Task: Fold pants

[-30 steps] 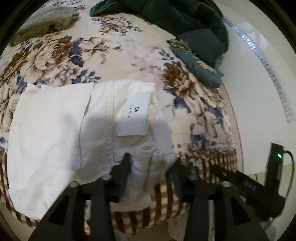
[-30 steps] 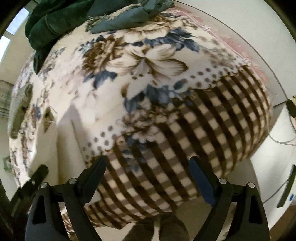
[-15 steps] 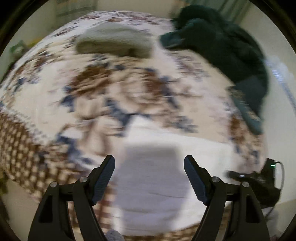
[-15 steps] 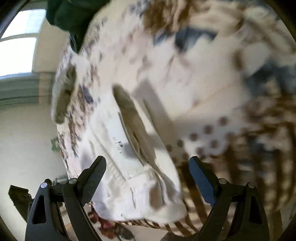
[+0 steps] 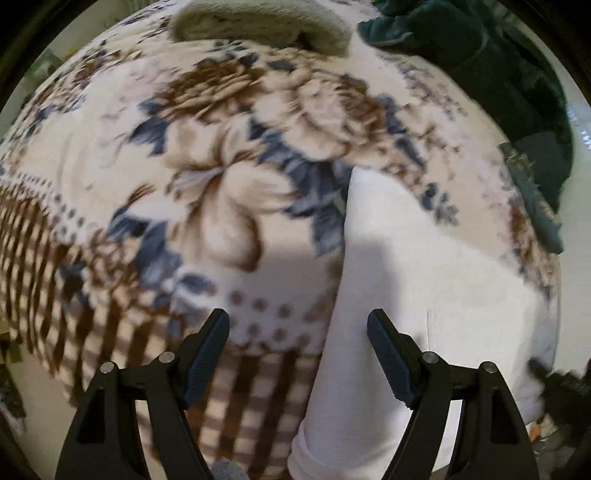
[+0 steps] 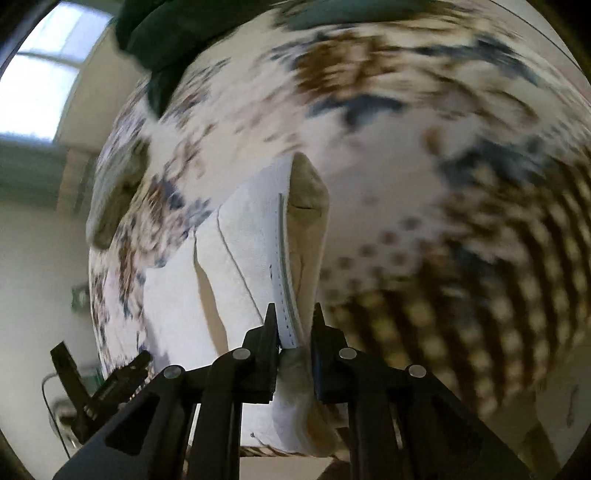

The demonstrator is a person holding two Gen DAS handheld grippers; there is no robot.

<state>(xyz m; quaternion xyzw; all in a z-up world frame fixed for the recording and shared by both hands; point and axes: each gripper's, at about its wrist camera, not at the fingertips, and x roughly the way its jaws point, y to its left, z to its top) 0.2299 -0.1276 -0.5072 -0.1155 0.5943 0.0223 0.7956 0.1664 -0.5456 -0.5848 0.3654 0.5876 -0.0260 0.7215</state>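
White pants (image 5: pixel 424 280) lie on a floral blanket (image 5: pixel 221 155) on a bed, their left edge running toward the near edge. My left gripper (image 5: pixel 297 328) is open and empty, hovering over the blanket just left of the pants' edge. In the right wrist view the pants (image 6: pixel 236 251) show their waistband and label. My right gripper (image 6: pixel 293 325) is shut on the waistband end of the pants at the bed's near edge. The other gripper (image 6: pixel 103 387) shows at lower left of that view.
A grey-green pillow (image 5: pixel 258 22) lies at the far side of the bed. Dark green clothes (image 5: pixel 498 62) are heaped at the far right. The blanket's brown checked border (image 5: pixel 92 314) hangs over the near edge. A window (image 6: pixel 40 74) is at upper left.
My left gripper let go of the pants and swung left over the blanket, now open. My right gripper moved onto the waistband and closed on it.
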